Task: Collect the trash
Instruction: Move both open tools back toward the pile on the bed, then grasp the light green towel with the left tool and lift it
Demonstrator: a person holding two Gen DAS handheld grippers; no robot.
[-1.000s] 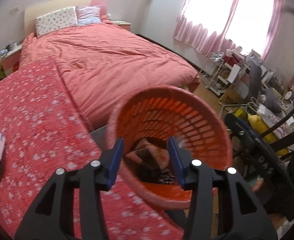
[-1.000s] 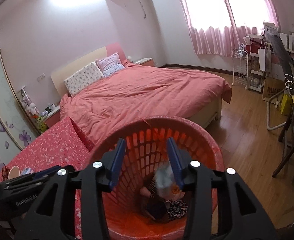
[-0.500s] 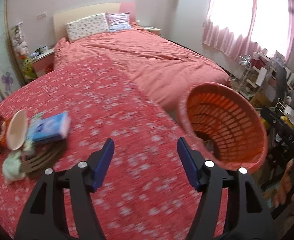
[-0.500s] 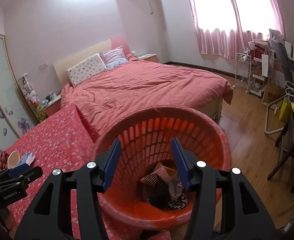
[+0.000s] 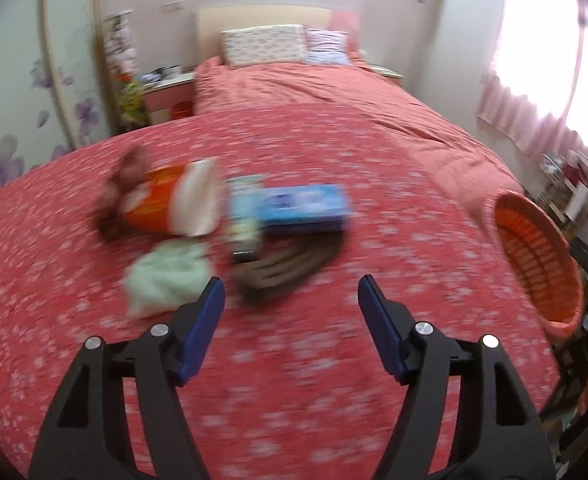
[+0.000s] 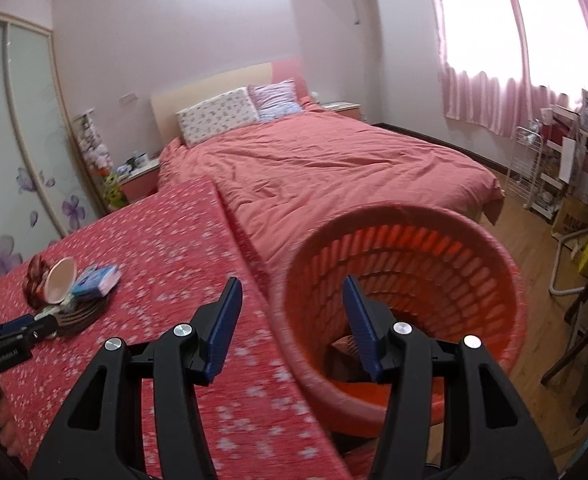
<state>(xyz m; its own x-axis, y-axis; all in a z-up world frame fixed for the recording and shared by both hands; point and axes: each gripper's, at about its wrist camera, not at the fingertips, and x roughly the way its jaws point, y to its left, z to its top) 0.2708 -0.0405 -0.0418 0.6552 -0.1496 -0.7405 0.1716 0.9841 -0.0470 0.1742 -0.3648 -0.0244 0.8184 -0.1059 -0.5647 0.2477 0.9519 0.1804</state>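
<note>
On the red flowered tablecloth (image 5: 294, 380) lies a blurred pile of trash: an orange snack bag with a white cup (image 5: 174, 204), a blue packet (image 5: 306, 208), a crumpled pale green tissue (image 5: 166, 276) and a dark round mat (image 5: 290, 264). My left gripper (image 5: 292, 292) hovers just short of the pile; its jaws are opening and nothing is between them. It also shows in the right wrist view as the left gripper (image 6: 14, 332), near the cup (image 6: 60, 280). The orange slatted basket (image 6: 434, 264) stands off the table's right edge with trash (image 6: 344, 350) at its bottom. My right gripper (image 6: 291, 296) is open and empty over the basket's near rim.
A bed with a pink cover (image 6: 334, 168) lies beyond the table. A wardrobe with flower decals (image 6: 22, 160) and a nightstand (image 6: 138, 176) stand at left. A wire shelf rack (image 6: 534, 168), chairs and clutter crowd the wooden floor (image 6: 534, 280) at right.
The left gripper swung left from the basket across the table to the trash pile and its jaws widened. The right gripper drifted left along the basket's rim and opened a little.
</note>
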